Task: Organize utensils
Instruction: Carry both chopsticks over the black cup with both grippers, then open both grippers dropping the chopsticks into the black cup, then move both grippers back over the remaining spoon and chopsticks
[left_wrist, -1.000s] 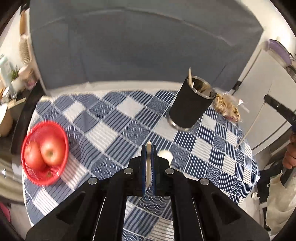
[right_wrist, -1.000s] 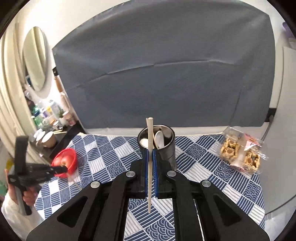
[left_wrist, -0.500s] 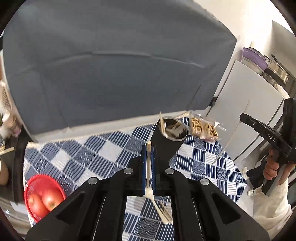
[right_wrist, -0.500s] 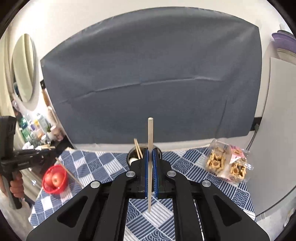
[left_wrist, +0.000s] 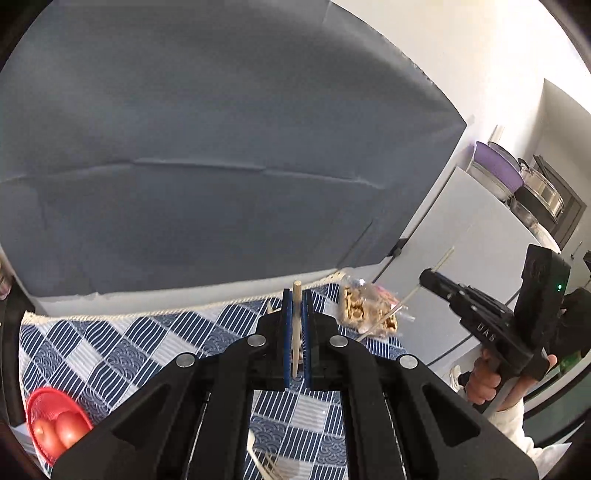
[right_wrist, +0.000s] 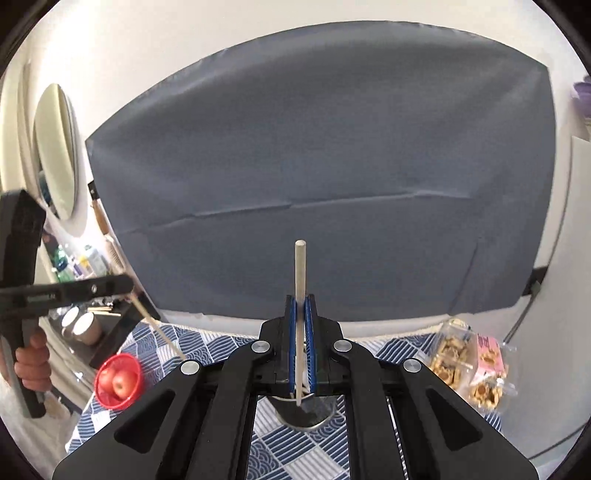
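My left gripper is shut on a pale wooden chopstick that stands upright between the blue pads, high above the checked tablecloth. My right gripper is shut on a second chopstick, whose lower end hangs just over the dark steel-rimmed utensil holder. Each gripper shows in the other's view, the right gripper at the right and the left gripper at the left, both gripping their sticks. In the left wrist view the holder is hidden behind my fingers. A white utensil and loose chopsticks lie on the cloth below.
A red basket of apples sits at the table's left edge. A clear bag of snacks lies at the right. A grey backdrop hangs behind the table, a white cabinet stands to the right and a cluttered shelf to the left.
Both grippers have risen with their chopsticks still gripped. The holder slid from ahead of the right gripper to underneath it, and behind the fingers in the left view.
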